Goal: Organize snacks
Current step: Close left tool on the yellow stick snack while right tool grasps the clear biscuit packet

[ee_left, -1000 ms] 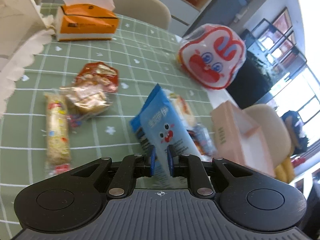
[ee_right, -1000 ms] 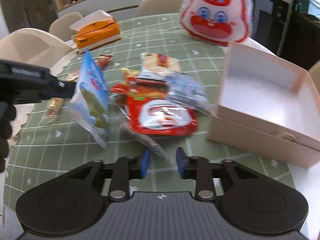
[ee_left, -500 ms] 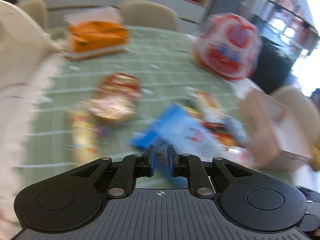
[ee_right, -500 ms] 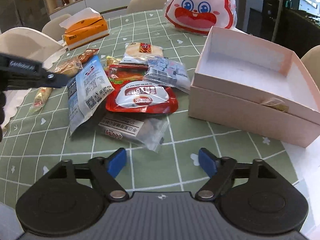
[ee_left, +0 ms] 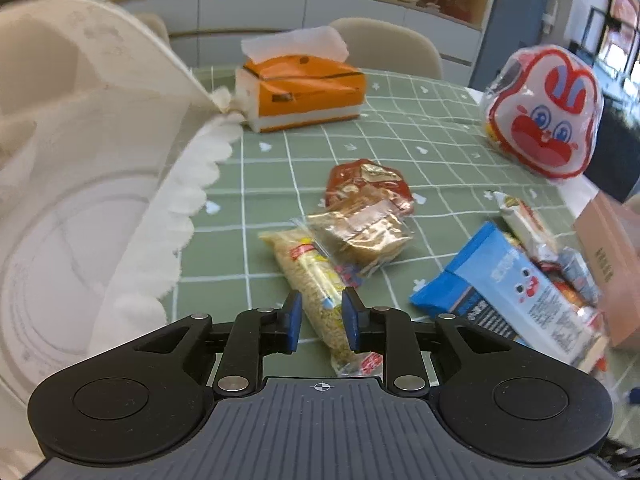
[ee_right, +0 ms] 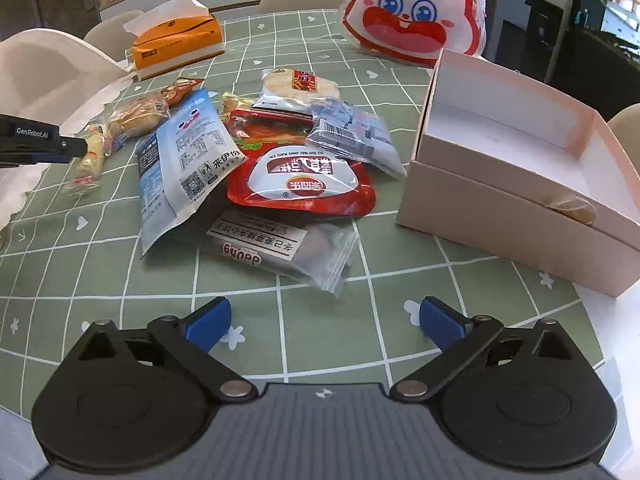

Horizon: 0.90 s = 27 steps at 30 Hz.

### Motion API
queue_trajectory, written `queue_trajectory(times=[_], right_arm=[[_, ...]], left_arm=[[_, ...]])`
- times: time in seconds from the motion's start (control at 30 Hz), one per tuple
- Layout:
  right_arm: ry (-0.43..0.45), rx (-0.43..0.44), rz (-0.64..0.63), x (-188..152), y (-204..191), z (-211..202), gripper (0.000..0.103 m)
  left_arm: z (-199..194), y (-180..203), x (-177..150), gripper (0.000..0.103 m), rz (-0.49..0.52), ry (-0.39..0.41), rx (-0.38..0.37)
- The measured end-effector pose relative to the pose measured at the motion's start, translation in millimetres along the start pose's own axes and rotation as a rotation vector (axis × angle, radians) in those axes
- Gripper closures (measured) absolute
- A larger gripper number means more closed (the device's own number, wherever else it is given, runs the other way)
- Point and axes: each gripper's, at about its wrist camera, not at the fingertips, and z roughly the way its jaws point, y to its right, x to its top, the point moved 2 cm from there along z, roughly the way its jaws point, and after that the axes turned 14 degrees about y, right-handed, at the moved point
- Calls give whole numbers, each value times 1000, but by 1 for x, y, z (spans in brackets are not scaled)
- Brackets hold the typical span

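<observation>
Snack packets lie in a heap on the green checked tablecloth (ee_right: 120, 280). A blue packet (ee_right: 188, 160) (ee_left: 508, 292) rests flat on the heap beside a red pouch (ee_right: 304, 180) and a clear-wrapped bar (ee_right: 280, 252). My left gripper (ee_left: 320, 300) hovers over a long yellow snack bar (ee_left: 316, 280) (ee_right: 88, 160). Its jaws are opening, a narrow gap apart, and the bar shows between them without the pads pressing on it. My right gripper (ee_right: 322, 312) is near the table's front edge, short of the clear-wrapped bar. Its jaws are opening wide with nothing between them. The open pink box (ee_right: 520, 168) stands to the right.
A rabbit-face bag (ee_right: 412, 12) (ee_left: 544, 120) and an orange tissue box (ee_right: 176, 40) (ee_left: 304, 88) sit at the far side. A brown bread packet (ee_left: 360, 232) lies by the long bar. A white chair with a lace cloth (ee_left: 80, 160) crowds the left.
My left gripper let go of the blue packet, which now lies on the heap, and swung left over the long yellow bar. My right gripper's jaws spread from nearly shut to wide.
</observation>
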Motion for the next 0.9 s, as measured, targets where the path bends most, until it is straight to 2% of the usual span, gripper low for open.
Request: queue_trajectory(times=[0.1,0.2,0.3,0.43,0.5,0.6,0.67,0.73,0.9], right_arm=[[10,4,5,-1,0,-2,2],[42,-1,2,-7,0,-5,2],[58,-11,9,-9,0,-7,2],[64,-11,7,-9,0,-8,3],[65,-11,7,-10,0,-9,4],[60,-5,-2,-10,1,-11,6],[63,7,-15,-10,2,-14,9],[93,11,-31,-7,4,-19,10],[171,52,-23,12,6,-19,10]], left_arm=[[-6,-15,-6,76,-81,-8,-37],[-10,-26,-10,69,-120,-6,-24],[-9,-30,-12,69,-151,-6,-42],[2,-35,-5,69,-284,-33,-73],[10,-31,2,68,-300,-29,-68],[29,-19,10,68,-235,-46,-10],[41,-11,11,62,-169,-69,17],[44,-4,10,63,-117,-50,27],[30,14,-2,66,-9,-68,-28]])
